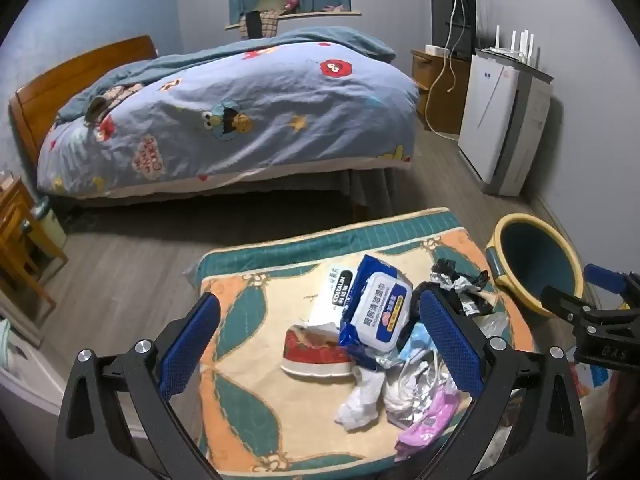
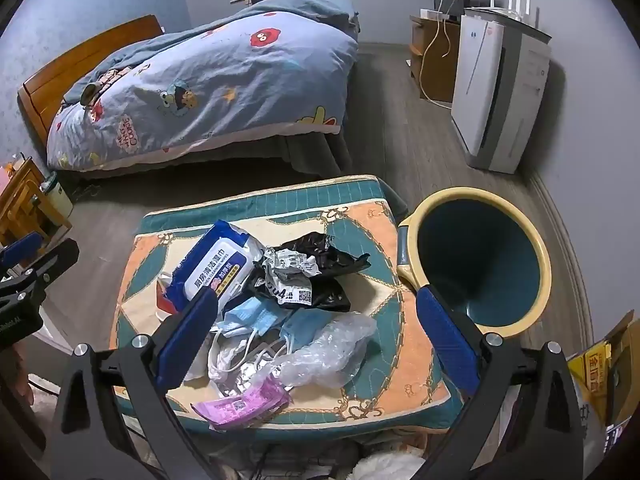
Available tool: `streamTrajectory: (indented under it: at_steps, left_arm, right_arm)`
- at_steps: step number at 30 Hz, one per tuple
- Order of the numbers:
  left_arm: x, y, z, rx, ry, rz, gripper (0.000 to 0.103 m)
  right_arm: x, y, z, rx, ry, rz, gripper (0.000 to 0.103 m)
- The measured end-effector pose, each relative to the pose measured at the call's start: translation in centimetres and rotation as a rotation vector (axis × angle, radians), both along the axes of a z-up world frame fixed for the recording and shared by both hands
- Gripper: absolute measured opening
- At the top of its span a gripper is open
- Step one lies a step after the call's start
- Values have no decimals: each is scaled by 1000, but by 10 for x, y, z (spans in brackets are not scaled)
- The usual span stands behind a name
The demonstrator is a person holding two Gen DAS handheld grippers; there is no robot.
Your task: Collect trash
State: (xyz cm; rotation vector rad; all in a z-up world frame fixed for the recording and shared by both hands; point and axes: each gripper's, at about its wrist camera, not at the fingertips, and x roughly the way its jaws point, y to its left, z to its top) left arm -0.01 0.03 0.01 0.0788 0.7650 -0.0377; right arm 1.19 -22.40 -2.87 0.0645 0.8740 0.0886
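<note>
A pile of trash lies on a cushioned stool (image 1: 248, 420) (image 2: 400, 300): a blue wet-wipe pack (image 1: 376, 316) (image 2: 216, 264), a black crumpled wrapper (image 1: 460, 284) (image 2: 316, 268), blue face masks (image 2: 256, 312), a clear plastic bag (image 2: 332, 352), a pink packet (image 1: 428, 420) (image 2: 240, 404), white tissue (image 1: 360, 396) and a red-and-white wrapper (image 1: 316, 352). A yellow-rimmed teal bin (image 1: 540, 264) (image 2: 480, 264) stands right of the stool. My left gripper (image 1: 320, 340) is open above the pile, empty. My right gripper (image 2: 316, 324) is open above the pile, empty.
A bed with a blue cartoon duvet (image 1: 240, 112) (image 2: 208, 84) stands behind the stool. A white air purifier (image 1: 504, 120) (image 2: 500, 92) stands by the right wall. Wooden furniture (image 1: 20, 248) is at the left. A yellow box (image 2: 604, 364) is at the right.
</note>
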Motion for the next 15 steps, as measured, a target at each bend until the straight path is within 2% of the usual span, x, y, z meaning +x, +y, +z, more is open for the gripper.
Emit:
streamTrajectory:
  at_steps: [15]
  left_arm:
    - [0, 0, 0, 0, -3, -2, 99]
  right_arm:
    - [1, -2, -2, 7, 15, -4, 98]
